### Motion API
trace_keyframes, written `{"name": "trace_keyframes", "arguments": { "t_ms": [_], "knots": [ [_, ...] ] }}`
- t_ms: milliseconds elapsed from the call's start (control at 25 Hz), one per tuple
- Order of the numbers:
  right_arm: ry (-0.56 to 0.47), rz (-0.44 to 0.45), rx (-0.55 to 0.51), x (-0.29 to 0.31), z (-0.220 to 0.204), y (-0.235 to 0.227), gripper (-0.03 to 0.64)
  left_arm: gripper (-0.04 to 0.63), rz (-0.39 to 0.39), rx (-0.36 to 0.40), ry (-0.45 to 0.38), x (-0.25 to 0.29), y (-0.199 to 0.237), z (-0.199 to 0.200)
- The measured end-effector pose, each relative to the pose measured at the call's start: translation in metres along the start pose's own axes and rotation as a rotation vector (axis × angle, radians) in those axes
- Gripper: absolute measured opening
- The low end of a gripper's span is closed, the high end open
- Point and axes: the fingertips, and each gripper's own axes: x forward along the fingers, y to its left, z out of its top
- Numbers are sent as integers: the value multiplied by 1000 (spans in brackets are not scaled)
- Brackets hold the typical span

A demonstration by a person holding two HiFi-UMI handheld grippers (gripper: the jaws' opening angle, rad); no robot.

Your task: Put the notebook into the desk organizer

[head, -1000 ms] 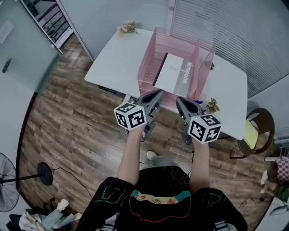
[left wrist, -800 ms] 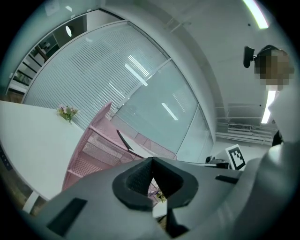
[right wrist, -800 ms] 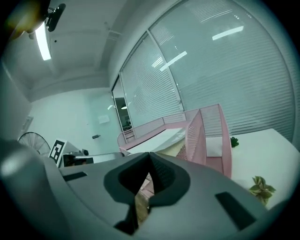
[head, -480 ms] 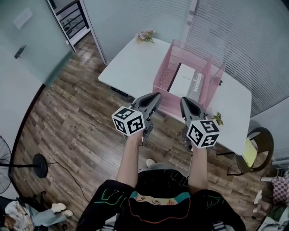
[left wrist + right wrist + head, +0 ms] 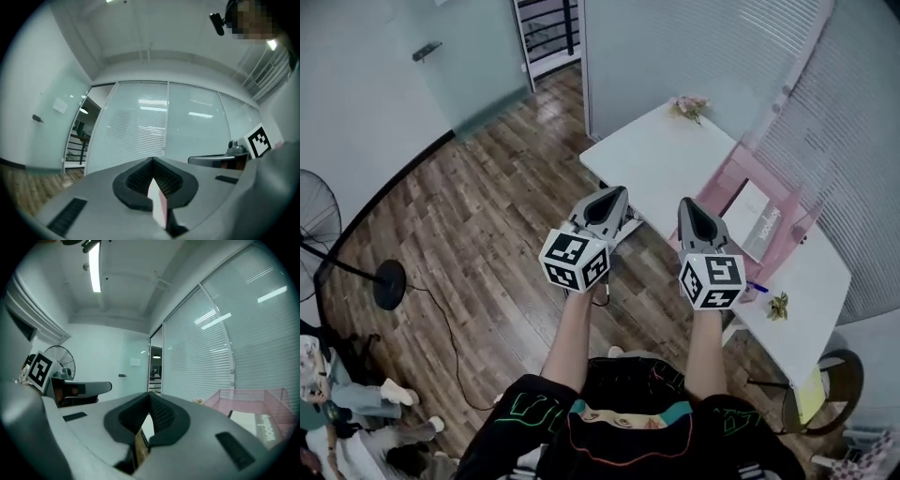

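The left tongs [image 5: 612,196] and right tongs [image 5: 690,206] are both pressed together, empty, clear of the desk [image 5: 664,155], while the notebook [image 5: 760,218] already leans inside the pink desk organizer [image 5: 790,240] off to their right, nearer the right tongs.

Far right: pink wire-mesh desk organizer [image 5: 724,186], white grey-lettered notebook [image 5: 757,214], white rectangular table [image 5: 661,155]; left: brown wood-plank floor [image 5: 487,206].

Even, cool indoor light; ceiling tube [image 5: 95,268] glares; fisheye edges bend, darken, perhaps slightly soft.
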Motion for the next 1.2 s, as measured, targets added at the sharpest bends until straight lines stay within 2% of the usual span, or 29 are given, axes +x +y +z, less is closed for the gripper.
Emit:
{"name": "trace_keyframes", "arguments": {
  "t_ms": [120, 280, 440, 720, 1200],
  "knots": [
    [-28, 48, 7, 21, 14, 26, 2, -2, 129, 71, -9, -28, 33, 20],
    [-65, 161, 9, 45, 17, 76, 2, -2, 310, 134, -44, -79, 79, 33],
    [-82, 239, -5, 61, 25, 115, 2, -2, 413, 164, -62, -115, 105, 45],
    [-98, 310, -22, 80, 28, 149, 2, -2, 500, 189, -76, -143, 131, 54],
    [-124, 355, -45, 105, 32, 152, 2, -2, 519, 211, -68, -131, 148, 53]
  ]
}}
